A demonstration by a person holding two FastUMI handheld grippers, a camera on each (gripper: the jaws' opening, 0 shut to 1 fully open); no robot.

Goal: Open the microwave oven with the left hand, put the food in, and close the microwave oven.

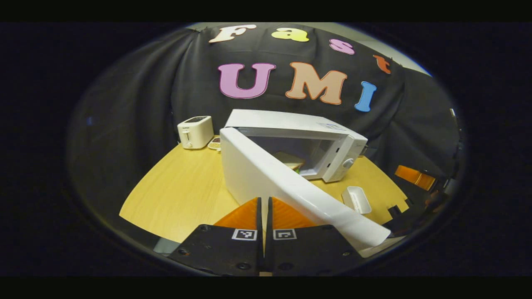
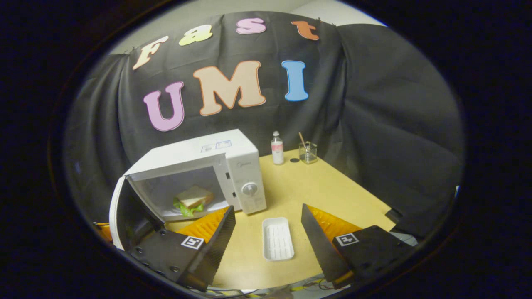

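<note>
At centre frame of the right gripper view, saw the sandwich lying inside the microwave oven, door swung wide at lower left. Judged opening and loading done, closing left. Found right claw spread and empty over the white tray on the bench. At bottom centre of the left gripper view, noted left claw pressed together, gripping nothing, just beside the open door's outer face.

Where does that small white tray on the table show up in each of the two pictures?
Left gripper view: white tray lies right of centre, beyond the open microwave door.
Right gripper view: it lies low at centre, between the fingers.
Shared landmark: the microwave's round knob, just behind the tray.
</note>
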